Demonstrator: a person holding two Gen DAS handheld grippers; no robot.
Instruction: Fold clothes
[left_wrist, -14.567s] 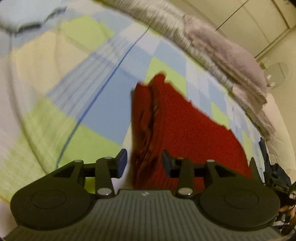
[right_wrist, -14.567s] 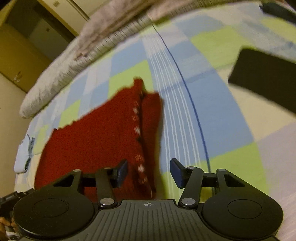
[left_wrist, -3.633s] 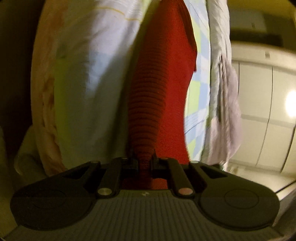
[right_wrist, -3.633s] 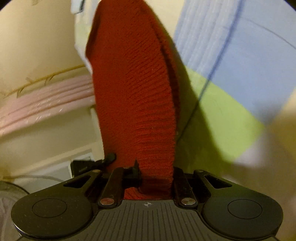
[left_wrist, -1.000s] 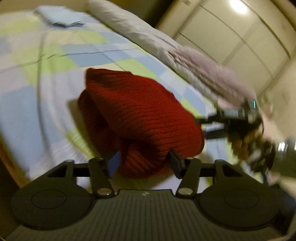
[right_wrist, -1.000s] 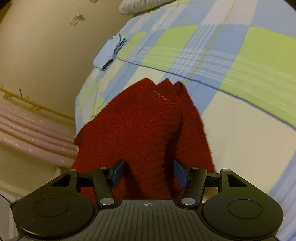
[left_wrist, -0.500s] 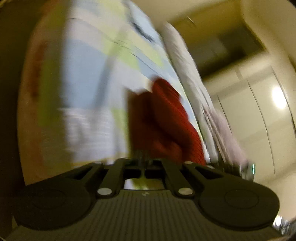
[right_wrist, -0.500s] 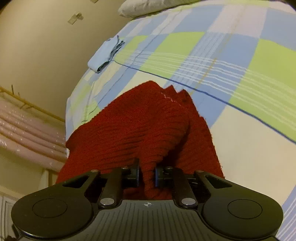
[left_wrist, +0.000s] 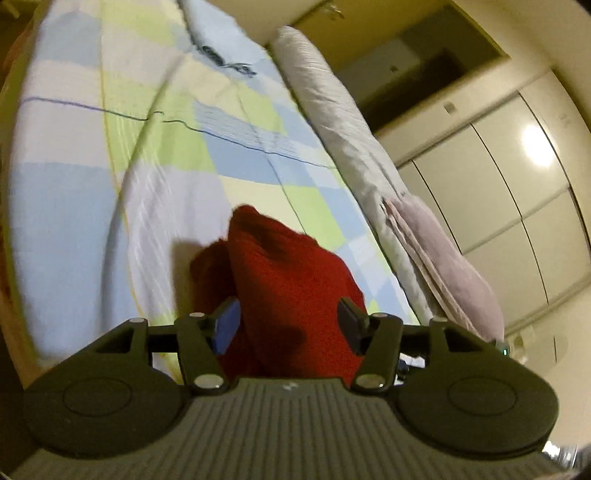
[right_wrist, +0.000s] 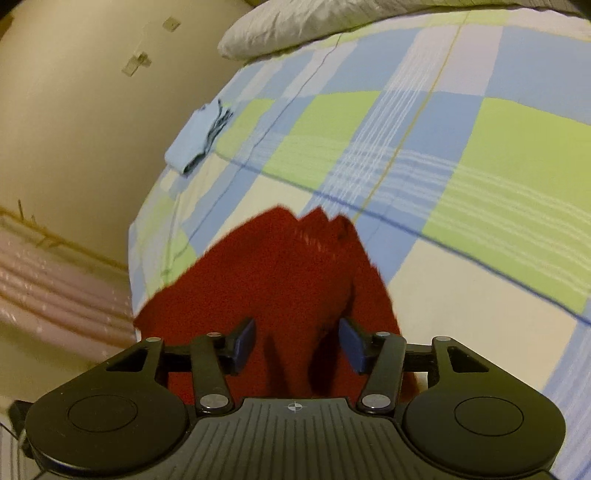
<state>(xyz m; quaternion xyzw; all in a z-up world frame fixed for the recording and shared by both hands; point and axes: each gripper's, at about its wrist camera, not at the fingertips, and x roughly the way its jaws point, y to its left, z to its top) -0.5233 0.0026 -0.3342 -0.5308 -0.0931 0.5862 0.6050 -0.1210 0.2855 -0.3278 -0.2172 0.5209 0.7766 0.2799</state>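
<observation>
- Left wrist view: we see the red sweater (left_wrist: 291, 295) bunched between the left gripper (left_wrist: 288, 325) jaws, which are opening, not pressing.
- Right gripper (right_wrist: 297, 341) jaws likewise opening astride the knit, which runs away from us across the bed (right_wrist: 480, 147).

A checked bed (right_wrist: 480, 155) carries a red knit (right_wrist: 280, 273) and pillow (right_wrist: 314, 22).

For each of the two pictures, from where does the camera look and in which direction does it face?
Left wrist view: sits on the left gripper, looks down along its fingers across the checked bed sheet toward white closet doors; its jaws are opening around the red sweater.
Right wrist view: sits on the right gripper, looks along the bed toward a beige wall; jaws opening, sweater between.
Both views share the sweater and sheet.
</observation>
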